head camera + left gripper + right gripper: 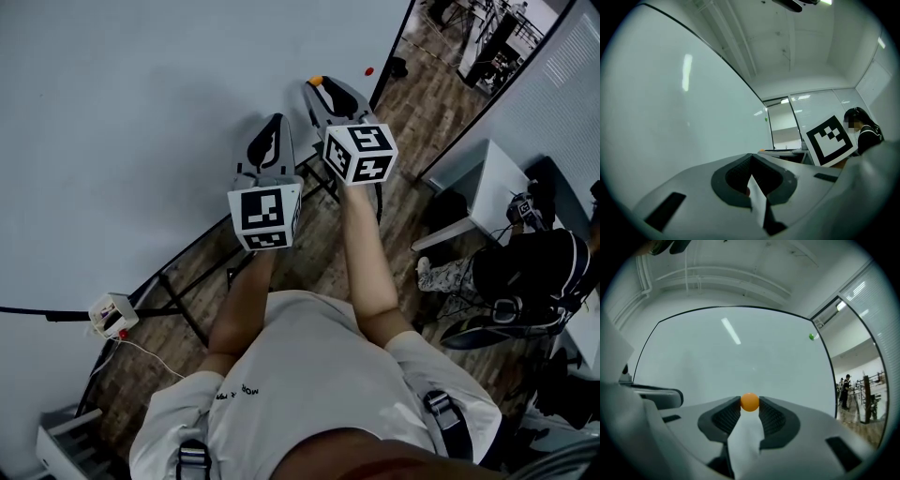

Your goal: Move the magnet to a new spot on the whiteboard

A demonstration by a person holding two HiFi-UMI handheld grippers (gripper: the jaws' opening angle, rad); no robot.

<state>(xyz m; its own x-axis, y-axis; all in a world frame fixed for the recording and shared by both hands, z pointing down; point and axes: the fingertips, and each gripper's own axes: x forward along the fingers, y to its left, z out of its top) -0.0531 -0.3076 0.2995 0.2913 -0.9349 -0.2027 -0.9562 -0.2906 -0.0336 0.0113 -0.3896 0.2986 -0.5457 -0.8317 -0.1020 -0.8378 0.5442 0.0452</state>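
- My right tool (750, 406) gripped the small, round orange magnet (749, 401) between its ribbed dark pads (727, 417), close in front of the smooth, glossy whiteboard (717, 357).
- My left tool (751, 158) was closed on nothing, near the whiteboard.

The large white whiteboard (717, 362) is smooth and glossy, mirroring a ceiling light. The small round orange magnet (749, 402) looks like smooth plastic. The right gripper (749, 406) has matt grey plastic fingers (806, 427) with black ribbed pads (727, 419). The brown floor (319, 253) shows wood-grain planks.
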